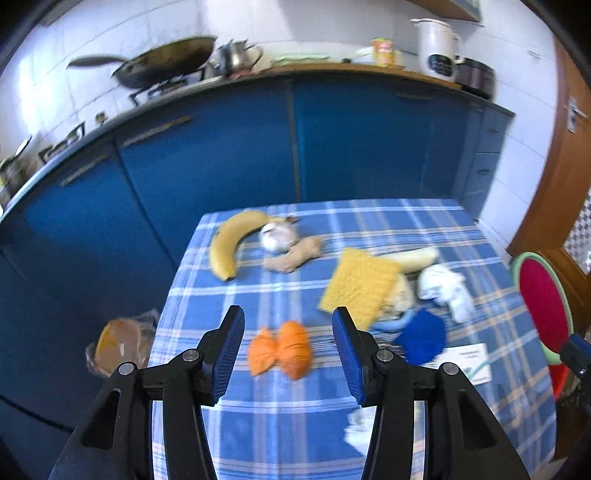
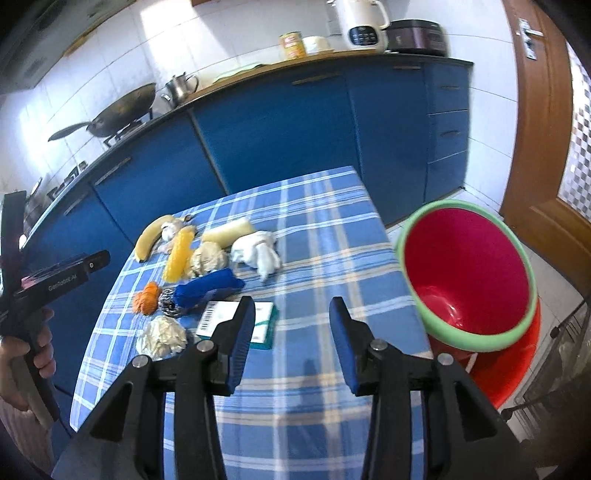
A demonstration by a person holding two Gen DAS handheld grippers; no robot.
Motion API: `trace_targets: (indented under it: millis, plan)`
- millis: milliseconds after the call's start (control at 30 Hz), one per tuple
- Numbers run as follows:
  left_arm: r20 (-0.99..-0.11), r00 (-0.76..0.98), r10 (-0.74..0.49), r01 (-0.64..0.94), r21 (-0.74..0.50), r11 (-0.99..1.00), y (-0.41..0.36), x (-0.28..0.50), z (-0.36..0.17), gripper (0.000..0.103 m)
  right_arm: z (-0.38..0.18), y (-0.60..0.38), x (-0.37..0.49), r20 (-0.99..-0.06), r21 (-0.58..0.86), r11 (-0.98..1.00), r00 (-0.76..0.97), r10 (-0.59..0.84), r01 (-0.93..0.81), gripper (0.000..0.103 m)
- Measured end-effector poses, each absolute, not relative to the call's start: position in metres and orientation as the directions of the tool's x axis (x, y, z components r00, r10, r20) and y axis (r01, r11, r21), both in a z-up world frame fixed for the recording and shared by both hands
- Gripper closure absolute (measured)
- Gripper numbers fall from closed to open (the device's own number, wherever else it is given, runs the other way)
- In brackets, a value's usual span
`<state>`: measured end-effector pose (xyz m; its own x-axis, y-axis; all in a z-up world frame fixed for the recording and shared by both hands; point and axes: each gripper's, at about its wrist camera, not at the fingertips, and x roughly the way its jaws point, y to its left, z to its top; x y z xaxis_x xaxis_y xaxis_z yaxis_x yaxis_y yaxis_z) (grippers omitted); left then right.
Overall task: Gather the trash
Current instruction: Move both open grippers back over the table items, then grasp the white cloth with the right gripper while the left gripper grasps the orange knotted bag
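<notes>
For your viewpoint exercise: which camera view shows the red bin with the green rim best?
The right wrist view: the red bin shows its whole green rim and inside. The left wrist view catches only part of it at the right edge.

Home kitchen. Long run of blue base cabinets point(image 1: 229, 147) with bar handles, plus a drawer stack point(image 2: 448, 122) at the far end, under a wooden-edged countertop point(image 1: 369, 70). White tiled wall point(image 2: 122, 48) behind. A dark wok point(image 1: 166, 61) sits on a gas hob, a steel kettle point(image 1: 238, 55) just beside it. Further along the counter: a yellow tin point(image 2: 293, 45), a white electric jug appliance point(image 2: 364, 24) with a control panel, a dark rice cooker point(image 2: 417, 37). Wooden door point(image 2: 539, 122) with a metal handle at the right. In the foreground a small table under a blue checked cloth point(image 2: 325, 240), food scraps and wrappers lying on it; a red bin with a green rim point(image 2: 465, 273) stands beside it.
</notes>
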<state>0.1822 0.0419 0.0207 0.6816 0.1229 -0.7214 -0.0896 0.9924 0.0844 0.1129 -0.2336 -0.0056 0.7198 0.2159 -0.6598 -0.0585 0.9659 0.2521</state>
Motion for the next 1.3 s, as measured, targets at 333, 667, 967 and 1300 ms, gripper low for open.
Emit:
trace_targets:
  millis: [333, 667, 967, 1300]
  plan:
    - [-0.795, 0.603, 0.076, -0.139, -0.012, 0.99, 0.066, 0.204, -0.033, 0.052, -0.019, -0.204, 0.154, -0.706, 0.223, 0.971, 0.672, 0.222, -0.087, 0.056]
    - [-0.821, 0.568, 0.056, -0.182, -0.06, 0.981, 0.076, 0.216, -0.067, 0.049, -0.038, -0.185, 0.199, -0.746, 0.193, 0.975, 0.628, 0.221, -0.114, 0.045]
    - [-0.822, 0.569, -0.011, -0.17, -0.13, 0.977, 0.081, 0.215, -0.078, 0.047, -0.062, -0.174, 0.243, -0.783, 0.186, 0.975, 0.582, 0.22, -0.118, 0.045]
    - [-0.813, 0.583, 0.0, -0.157, -0.113, 0.981, 0.073, 0.218, -0.09, 0.047, -0.082, -0.167, 0.269, -0.804, 0.196, 0.973, 0.548, 0.229, -0.118, 0.045]
